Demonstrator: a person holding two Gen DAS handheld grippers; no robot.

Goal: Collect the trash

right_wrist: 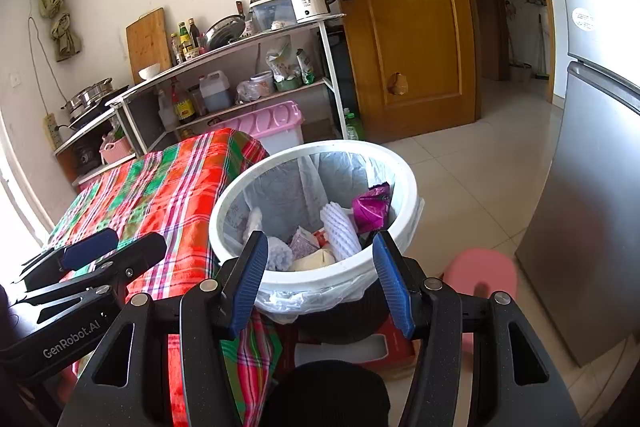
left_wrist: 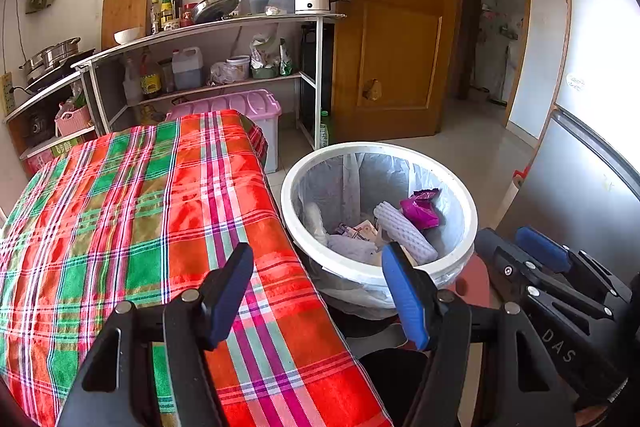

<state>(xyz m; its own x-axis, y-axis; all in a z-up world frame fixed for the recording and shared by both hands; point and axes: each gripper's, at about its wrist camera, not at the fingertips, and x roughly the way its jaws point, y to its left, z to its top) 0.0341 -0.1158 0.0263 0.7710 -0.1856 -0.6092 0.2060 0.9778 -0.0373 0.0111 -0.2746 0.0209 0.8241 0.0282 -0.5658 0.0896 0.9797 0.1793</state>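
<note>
Although the red, green and pink plaid tablecloth [left_wrist: 132, 227] appears bare of litter, the collected rubbish is seen inside the round white plastic bin [right_wrist: 320, 277], which is lined with a thin translucent bag and stands just right of the table. A crumpled purple foil wrapper [right_wrist: 372, 209] rests at the far right of the heap, touching a white ribbed foam sleeve [right_wrist: 340, 233]; paper scraps and tissue lie beneath. All of it is judged light, soft and crushable, best pinched at a raised fold or end. The liner looks flimsy and slippery, so its gathered overhang below the rim would be gripped. The left gripper [left_wrist: 320, 295] and right gripper [right_wrist: 320, 279] are held with fingers apart and empty, near the bin.
</note>
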